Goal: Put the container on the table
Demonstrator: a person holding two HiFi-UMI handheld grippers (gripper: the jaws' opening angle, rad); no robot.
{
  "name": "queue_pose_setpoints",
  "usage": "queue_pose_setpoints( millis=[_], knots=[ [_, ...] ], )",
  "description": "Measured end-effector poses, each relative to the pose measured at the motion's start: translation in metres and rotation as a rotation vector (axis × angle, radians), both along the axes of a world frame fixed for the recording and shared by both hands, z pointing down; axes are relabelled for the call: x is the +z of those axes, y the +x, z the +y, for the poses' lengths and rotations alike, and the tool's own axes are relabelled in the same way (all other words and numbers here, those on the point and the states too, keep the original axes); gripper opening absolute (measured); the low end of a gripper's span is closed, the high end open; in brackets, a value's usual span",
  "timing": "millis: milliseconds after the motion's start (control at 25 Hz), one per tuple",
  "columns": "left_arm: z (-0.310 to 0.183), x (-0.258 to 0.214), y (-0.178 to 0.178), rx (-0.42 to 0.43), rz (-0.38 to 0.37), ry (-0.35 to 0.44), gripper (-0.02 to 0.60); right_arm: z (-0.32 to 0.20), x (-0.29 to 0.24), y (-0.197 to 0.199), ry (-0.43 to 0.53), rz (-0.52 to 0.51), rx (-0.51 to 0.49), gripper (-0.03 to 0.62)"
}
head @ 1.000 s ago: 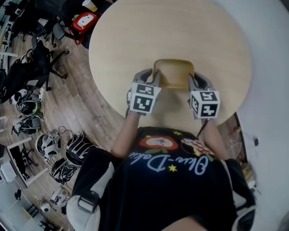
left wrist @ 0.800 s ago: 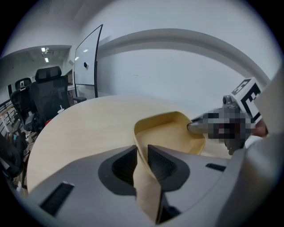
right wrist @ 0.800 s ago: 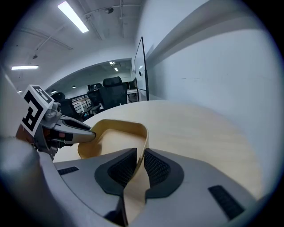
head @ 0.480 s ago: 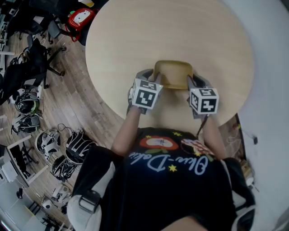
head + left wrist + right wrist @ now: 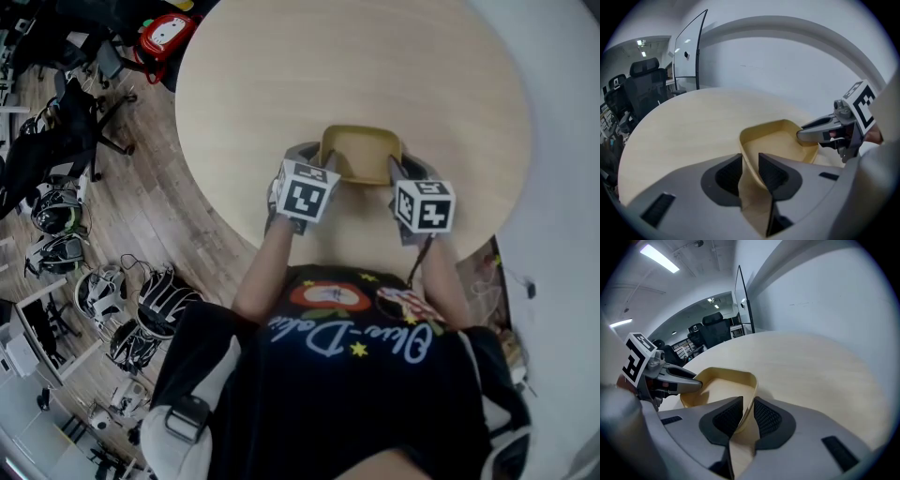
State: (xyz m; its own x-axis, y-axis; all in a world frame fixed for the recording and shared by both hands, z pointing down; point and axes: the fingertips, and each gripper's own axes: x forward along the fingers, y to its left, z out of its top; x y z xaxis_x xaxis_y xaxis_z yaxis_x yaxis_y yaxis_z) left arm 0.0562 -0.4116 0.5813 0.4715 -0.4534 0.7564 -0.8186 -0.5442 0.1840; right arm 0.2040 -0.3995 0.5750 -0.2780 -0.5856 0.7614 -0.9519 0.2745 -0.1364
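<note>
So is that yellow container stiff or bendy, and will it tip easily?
Probably light: the container looks empty and thin-walled. Likely flexible, since its rim seems to bow where the left gripper pinches it. Unlikely to tip: it is wide, shallow, and the right gripper clamps the opposite wall.

I see the container at the near side of the tabletop, between my grippers: left gripper clamped on its left wall, right gripper on its right wall. Office chairs stand on the floor to the left.
</note>
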Motion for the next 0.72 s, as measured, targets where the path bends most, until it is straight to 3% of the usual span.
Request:
queue_pose_setpoints(
  millis=[320, 720],
  knots=[
    [-0.003, -0.016, -0.011, -0.036, 0.031, 0.024, 0.101, -0.002, -0.016, 0.007, 0.044, -0.027, 0.041, 0.083],
    [-0.001, -0.085, -0.02, -0.096, 0.094, 0.234, 0.1, -0.008, -0.082, 0.015, 0.257, -0.067, 0.066, 0.074]
  ],
)
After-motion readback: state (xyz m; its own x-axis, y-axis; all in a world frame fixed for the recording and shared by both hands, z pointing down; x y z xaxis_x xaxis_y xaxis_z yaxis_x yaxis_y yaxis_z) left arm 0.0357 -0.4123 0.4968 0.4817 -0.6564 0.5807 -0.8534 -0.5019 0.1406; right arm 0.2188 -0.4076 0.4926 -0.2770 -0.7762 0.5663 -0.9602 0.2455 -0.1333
